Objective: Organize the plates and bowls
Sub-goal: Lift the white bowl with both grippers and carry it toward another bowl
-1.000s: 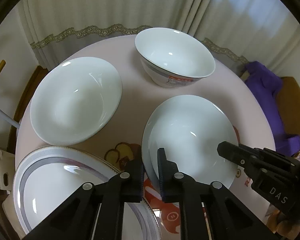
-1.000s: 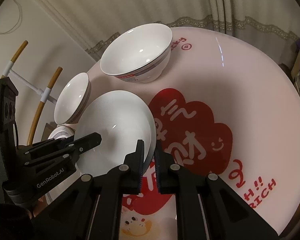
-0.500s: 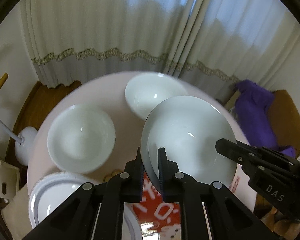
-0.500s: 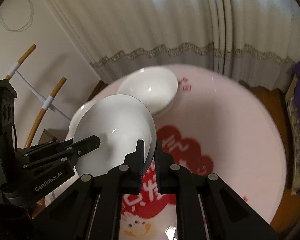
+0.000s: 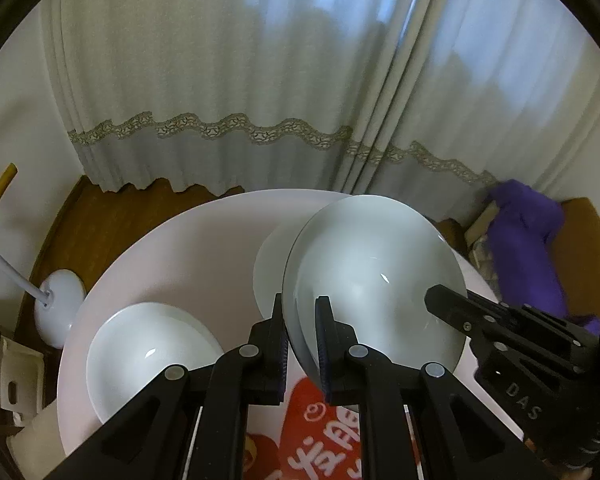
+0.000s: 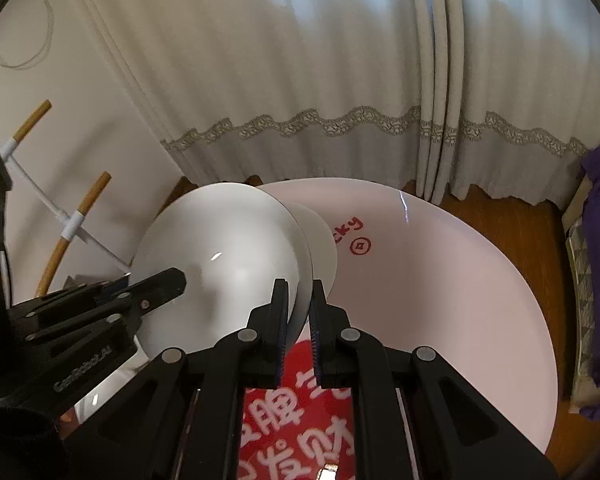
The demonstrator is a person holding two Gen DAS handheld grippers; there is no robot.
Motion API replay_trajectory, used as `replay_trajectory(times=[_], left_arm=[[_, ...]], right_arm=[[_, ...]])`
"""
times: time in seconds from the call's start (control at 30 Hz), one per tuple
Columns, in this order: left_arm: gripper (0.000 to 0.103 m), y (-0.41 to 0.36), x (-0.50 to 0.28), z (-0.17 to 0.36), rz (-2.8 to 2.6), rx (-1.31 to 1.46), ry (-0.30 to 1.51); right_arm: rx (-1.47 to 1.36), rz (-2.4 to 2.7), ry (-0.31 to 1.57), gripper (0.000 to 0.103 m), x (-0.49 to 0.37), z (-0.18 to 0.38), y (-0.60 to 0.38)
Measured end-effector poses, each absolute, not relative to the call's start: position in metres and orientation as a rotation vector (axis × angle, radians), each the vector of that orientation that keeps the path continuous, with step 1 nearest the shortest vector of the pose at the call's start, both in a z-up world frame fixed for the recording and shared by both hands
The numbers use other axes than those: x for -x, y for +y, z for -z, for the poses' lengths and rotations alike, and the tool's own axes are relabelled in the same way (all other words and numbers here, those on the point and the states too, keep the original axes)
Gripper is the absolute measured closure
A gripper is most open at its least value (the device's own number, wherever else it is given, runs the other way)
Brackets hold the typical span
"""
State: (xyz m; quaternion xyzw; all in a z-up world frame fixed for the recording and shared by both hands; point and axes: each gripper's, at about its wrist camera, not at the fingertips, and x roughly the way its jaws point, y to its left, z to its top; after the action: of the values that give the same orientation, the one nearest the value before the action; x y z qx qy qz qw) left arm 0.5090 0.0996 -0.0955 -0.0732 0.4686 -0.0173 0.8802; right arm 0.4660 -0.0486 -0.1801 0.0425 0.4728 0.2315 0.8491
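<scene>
While pinched by grippers — plate [image 5: 372, 264] (aloft)

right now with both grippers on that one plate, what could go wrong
The plate hangs well above the table, held only at its rim by the left gripper and right gripper on opposite edges. If the hands drift apart or twist unevenly, the smooth rim could slip out and drop. The deep bowl sits directly beneath it, so a careless lowering could knock plate against bowl.
</scene>
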Motion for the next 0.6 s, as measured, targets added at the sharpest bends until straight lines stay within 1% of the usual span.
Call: replay_trajectory(times=[0.2,0.6], left_arm=[[0.095,0.094,-0.532,0.109,0.031,0.143,0.999],[0.094,0.088,-0.562,0.129,0.027,0.141,1.031]], right_arm=[[-0.069,-0.457,1.017,0.093,-0.480,0.194,-0.045],[0.000,-0.376,1.029,0.093,-0.488,0.203,-0.033]])
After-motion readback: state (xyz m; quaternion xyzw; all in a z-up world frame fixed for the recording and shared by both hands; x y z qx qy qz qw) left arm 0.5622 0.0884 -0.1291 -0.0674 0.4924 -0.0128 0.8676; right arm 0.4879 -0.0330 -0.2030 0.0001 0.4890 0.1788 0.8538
